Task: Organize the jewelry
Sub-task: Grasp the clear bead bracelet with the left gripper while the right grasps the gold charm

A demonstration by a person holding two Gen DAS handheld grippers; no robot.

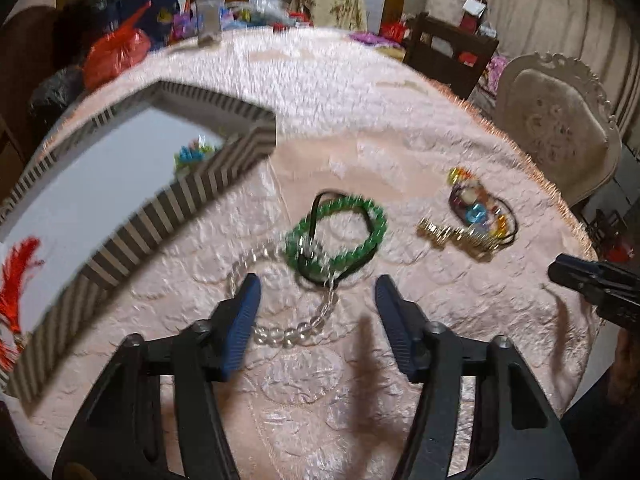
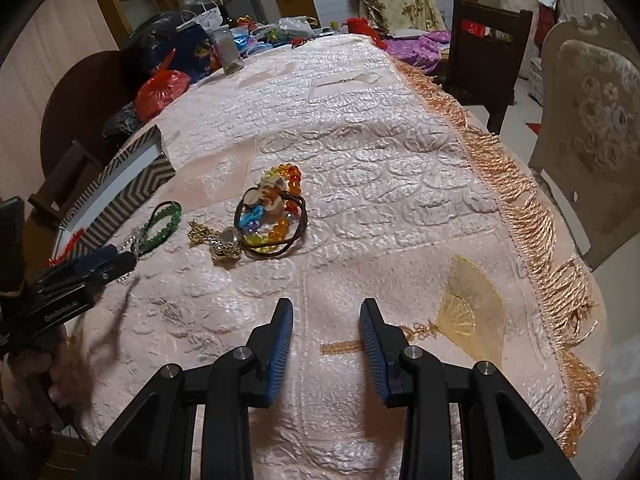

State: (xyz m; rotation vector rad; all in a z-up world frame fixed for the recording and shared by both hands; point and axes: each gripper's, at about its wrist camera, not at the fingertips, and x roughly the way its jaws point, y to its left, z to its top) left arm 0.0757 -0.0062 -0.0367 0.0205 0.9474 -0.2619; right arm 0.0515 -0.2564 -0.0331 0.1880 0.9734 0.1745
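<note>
A green bead bracelet (image 1: 340, 232) lies on the pink tablecloth, tangled with a black cord and a clear bead bracelet (image 1: 296, 328). My left gripper (image 1: 318, 284) hovers just short of them, open, with part of the clear beads lying between its blue pads, untouched. To the right sit a gold chain piece (image 1: 452, 236) and a pile of coloured bead bracelets (image 1: 476, 204). A striped box (image 1: 192, 196) stands at the left, with a red tassel (image 1: 16, 280) inside. My right gripper (image 2: 326, 306) is open over bare cloth, nearer than the coloured pile (image 2: 276, 208).
Bags, a red sack (image 2: 162, 88) and a clear bottle (image 2: 228, 52) crowd the table's far end. The cloth's fringe (image 2: 520, 200) marks the right edge, with a pale chair (image 2: 592, 128) and a dark chair (image 2: 488, 52) beyond. A hand-fan pattern (image 2: 472, 308) is woven into the cloth.
</note>
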